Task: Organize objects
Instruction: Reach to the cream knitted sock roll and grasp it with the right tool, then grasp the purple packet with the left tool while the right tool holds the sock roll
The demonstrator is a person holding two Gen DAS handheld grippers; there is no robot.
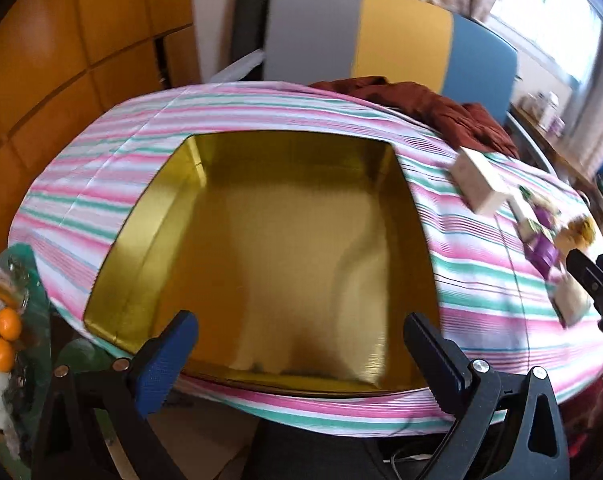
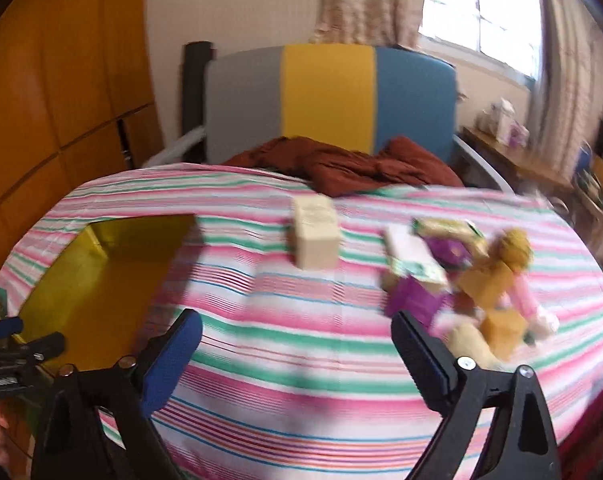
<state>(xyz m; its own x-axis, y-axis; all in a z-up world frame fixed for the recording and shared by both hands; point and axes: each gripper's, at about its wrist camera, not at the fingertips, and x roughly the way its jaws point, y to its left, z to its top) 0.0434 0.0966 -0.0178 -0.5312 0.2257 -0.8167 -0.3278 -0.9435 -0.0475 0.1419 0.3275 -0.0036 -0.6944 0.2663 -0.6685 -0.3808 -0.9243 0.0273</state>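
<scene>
The left gripper (image 1: 301,344), black with one blue padded finger (image 1: 163,364) and one black finger, is closest to the camera and its jaws stand wide apart with nothing between them. It hangs just over the near edge of the shiny gold square tin tray (image 1: 285,248), which has nothing in it. The gold tray sits on a pink, green and white striped cloth (image 1: 101,184) that covers the table.

The right gripper (image 2: 297,344) looks the same, and its jaws are wide too, with only striped cloth under them. It is to the right of the gold tray, and the left gripper peeks in at the left edge of the right wrist view, beside the tray.

A cream box (image 2: 316,236) stands on the cloth to the right of the gold tray, well apart from it. Farther right of the tray is a blurry heap: a purple and white packet (image 2: 411,276), small tan boxes (image 2: 481,280) and a toy with yellow hair (image 2: 513,244); the blur hides what else is in it.

Behind the gold tray, a dark red crumpled cloth (image 1: 421,108) lies at the far side of the table. Past that is a chair back in grey, yellow and blue (image 1: 381,36). Left of the tray, off the table, are two small oranges (image 1: 5,336).
</scene>
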